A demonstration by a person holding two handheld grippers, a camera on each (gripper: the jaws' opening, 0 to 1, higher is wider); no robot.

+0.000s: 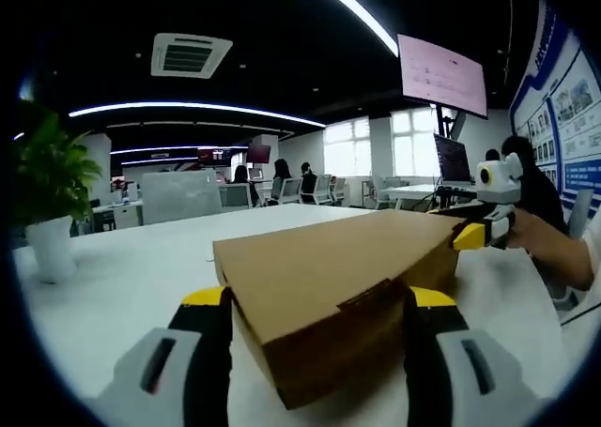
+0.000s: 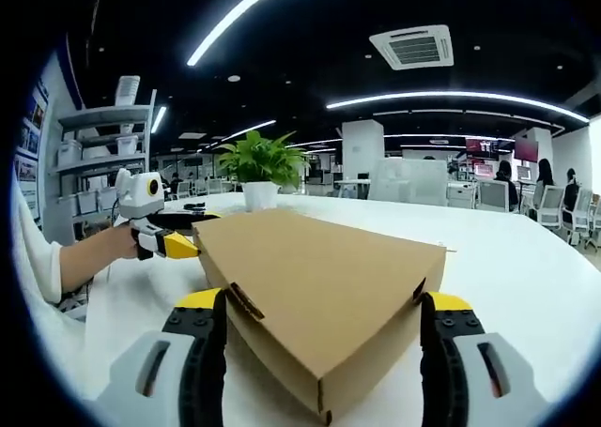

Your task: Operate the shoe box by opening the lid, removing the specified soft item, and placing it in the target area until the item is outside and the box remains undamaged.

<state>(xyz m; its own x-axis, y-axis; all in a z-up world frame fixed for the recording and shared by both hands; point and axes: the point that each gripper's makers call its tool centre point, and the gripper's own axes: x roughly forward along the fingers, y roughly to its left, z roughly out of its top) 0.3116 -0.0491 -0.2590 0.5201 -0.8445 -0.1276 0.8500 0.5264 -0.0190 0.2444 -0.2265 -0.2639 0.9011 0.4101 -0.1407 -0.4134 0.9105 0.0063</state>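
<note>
Brown cardboard box sits shut on our white bench, low in the middle of both views. Our left claw and right claw are spread wide, one at each end of the box, gripping nothing.

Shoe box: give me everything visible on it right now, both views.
The plain brown cardboard shoe box is unprinted and rests flat on the white table, lid closed, with a tuck tab on one side wall. No dents or tears show. In the left gripper view it sits between the open jaws of the left gripper, with the right gripper at its far end. In the right gripper view it lies between the right gripper's own open jaws, the left gripper at its far corner. Contact cannot be told.
</note>
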